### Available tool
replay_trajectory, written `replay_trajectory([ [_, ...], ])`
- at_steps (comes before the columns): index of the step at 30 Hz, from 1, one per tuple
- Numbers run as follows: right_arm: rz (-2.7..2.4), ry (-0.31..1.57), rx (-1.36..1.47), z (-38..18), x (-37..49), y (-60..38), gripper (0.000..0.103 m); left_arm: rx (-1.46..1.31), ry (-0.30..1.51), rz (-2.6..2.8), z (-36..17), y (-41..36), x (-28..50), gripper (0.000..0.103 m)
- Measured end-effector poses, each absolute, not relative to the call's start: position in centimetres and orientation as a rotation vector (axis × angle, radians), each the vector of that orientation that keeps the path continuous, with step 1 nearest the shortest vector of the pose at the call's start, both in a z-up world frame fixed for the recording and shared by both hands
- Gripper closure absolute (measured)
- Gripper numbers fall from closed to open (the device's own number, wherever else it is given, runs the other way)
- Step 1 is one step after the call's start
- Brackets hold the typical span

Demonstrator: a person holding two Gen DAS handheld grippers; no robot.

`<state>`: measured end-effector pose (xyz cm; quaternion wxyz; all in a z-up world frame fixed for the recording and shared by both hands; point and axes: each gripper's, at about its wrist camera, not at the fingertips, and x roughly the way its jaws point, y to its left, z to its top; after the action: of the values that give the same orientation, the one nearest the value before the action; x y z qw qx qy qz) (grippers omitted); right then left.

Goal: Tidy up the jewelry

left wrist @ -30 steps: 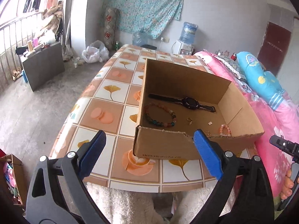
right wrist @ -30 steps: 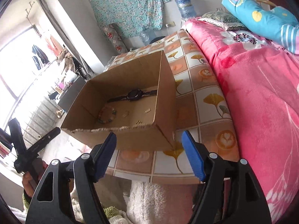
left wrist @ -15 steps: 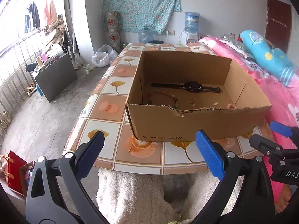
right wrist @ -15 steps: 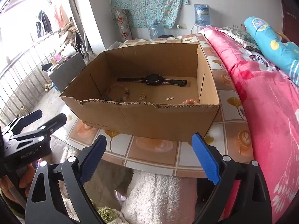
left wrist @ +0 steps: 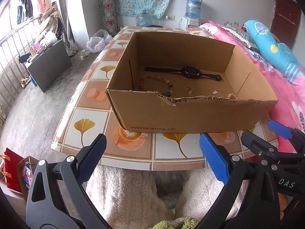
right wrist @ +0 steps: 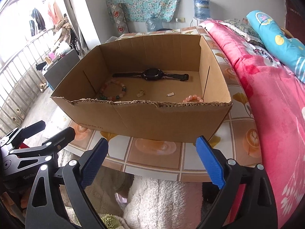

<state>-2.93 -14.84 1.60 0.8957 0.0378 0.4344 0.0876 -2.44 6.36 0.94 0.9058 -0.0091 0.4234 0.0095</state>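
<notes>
Left gripper (left wrist: pixel 152 152) jaws standing wide, gripping nothing; right gripper (right wrist: pixel 152 152) jaws likewise released, empty. Both hovering near worktop (left wrist: pixel 91 110) edge. Cardboard box (right wrist: pixel 152 118) sitting at 12 o'clock, holding watch (right wrist: pixel 152 74), beaded bracelet (right wrist: pixel 114 91), pink bracelet (right wrist: pixel 193 98), small charms (right wrist: pixel 141 93).

The box (left wrist: pixel 190 112) is plain brown, and the watch (right wrist: pixel 152 74) in it is black. The table (left wrist: pixel 91 118) has orange and white squares with yellow leaves. The blanket (right wrist: pixel 276 114) is pink with flowers.
</notes>
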Motion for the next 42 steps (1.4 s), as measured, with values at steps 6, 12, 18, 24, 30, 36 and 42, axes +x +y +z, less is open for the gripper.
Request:
replay_trajectory([
  [6,0.165,0.908,0.086,1.4,-2.5,-15.2,0.012,-0.010,0.888,0.031,0.8,6.1,-2.0,0.009],
  [12,0.150,0.911,0.086,1.3,-2.4,-15.2,0.012,-0.001,0.894,0.045,0.7,5.9,-1.9,0.009],
  [18,0.149,0.916,0.116,1.3,-2.1,-15.7,0.012,0.003,0.892,0.047,0.9,5.6,-1.7,0.009],
  [24,0.144,0.922,0.121,1.1,-2.0,-15.9,0.012,0.004,0.894,0.047,0.9,5.5,-1.6,0.009],
  [30,0.140,0.925,0.125,1.1,-1.7,-16.2,0.012,0.001,0.901,0.041,1.0,5.3,-1.2,0.009],
  [36,0.136,0.933,0.125,1.0,-1.5,-16.4,0.012,-0.002,0.914,0.036,0.8,5.3,-0.9,0.009],
  [42,0.136,0.944,0.122,1.0,-1.3,-16.4,0.012,-0.006,0.919,0.036,0.7,5.3,-0.8,0.009],
])
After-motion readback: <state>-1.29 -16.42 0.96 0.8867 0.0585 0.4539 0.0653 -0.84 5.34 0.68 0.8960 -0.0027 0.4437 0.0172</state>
